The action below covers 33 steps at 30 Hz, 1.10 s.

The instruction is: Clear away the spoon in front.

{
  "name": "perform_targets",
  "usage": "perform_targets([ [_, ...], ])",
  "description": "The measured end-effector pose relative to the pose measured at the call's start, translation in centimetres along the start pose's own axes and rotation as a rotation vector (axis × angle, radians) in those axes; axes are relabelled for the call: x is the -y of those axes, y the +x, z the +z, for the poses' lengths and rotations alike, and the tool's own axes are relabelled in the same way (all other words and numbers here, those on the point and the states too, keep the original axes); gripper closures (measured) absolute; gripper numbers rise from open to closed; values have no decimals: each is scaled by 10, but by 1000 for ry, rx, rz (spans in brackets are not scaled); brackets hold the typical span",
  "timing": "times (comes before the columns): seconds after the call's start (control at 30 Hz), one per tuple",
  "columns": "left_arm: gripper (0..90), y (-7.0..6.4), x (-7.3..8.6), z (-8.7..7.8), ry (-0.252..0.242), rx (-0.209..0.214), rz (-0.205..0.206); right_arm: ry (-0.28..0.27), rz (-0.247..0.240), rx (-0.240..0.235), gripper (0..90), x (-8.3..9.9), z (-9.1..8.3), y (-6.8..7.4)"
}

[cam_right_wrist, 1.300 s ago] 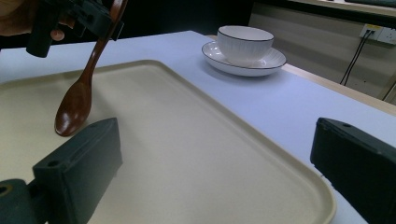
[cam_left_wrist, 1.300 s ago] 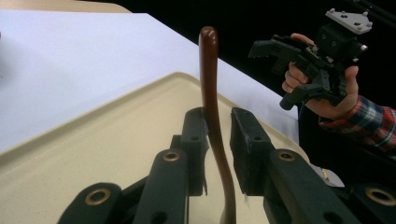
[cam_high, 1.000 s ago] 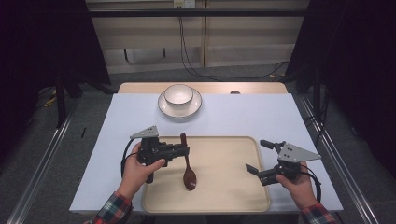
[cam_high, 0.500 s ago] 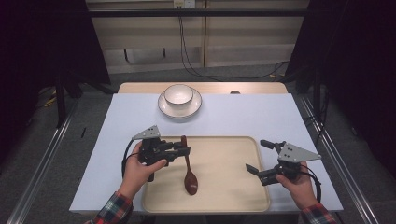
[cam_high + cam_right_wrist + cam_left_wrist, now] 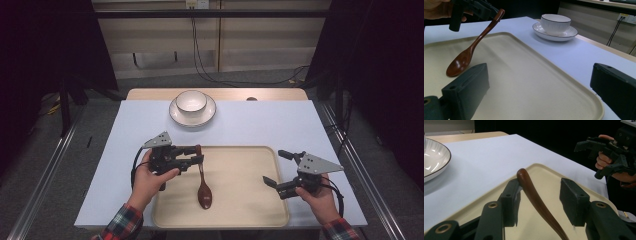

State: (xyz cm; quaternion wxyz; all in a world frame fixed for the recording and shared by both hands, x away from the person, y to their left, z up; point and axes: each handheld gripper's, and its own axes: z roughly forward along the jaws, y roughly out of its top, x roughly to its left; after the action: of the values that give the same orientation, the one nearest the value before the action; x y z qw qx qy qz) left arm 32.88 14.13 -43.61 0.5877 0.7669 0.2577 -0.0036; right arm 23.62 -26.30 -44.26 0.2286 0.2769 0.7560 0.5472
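A dark brown wooden spoon (image 5: 202, 180) lies in the beige tray (image 5: 250, 200), bowl end toward me and handle rising to the far side. My left gripper (image 5: 196, 154) stands open around the handle's tip. In the left gripper view the spoon handle (image 5: 534, 195) runs between the jaws and touches the left pad (image 5: 510, 197); a gap separates it from the right pad. My right gripper (image 5: 274, 167) is open over the tray's right edge, holding nothing. In the right gripper view the spoon (image 5: 474, 47) lies ahead to the left, beyond my right gripper (image 5: 540, 68).
A white bowl (image 5: 191, 100) sits on a white plate (image 5: 192, 117) at the far middle of the white tabletop (image 5: 280, 125). Dark curtains and floor rails flank the table. Cables hang at the back wall.
Almost nothing differs. The left gripper has shifted very slightly at the spoon's handle. The spoon and the right gripper stay in place.
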Motion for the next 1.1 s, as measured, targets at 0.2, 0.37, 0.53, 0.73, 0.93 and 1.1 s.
perform_targets([
  [0.2, 491, 2, 0, 0, -5, -13, 1, -1, -1, 0, 19, 0, 0, 0],
  [0.37, 463, 2, 0, 0, -14, -19, 1, -1, -4, -2, 18, 0, 0, 0],
  [0.53, 447, 3, -1, -2, -21, -29, 3, 0, -2, 1, 19, 0, 0, 0],
  [0.73, 374, 4, -2, -3, -33, -35, -14, -8, -11, 4, 19, 0, 0, 0],
  [0.93, 286, 6, -6, -4, -45, -45, -20, -6, -12, 1, 18, 0, -2, 0],
  [1.1, 241, 6, -8, -6, -64, -31, -23, -3, -11, 18, 18, -1, -5, 1],
])
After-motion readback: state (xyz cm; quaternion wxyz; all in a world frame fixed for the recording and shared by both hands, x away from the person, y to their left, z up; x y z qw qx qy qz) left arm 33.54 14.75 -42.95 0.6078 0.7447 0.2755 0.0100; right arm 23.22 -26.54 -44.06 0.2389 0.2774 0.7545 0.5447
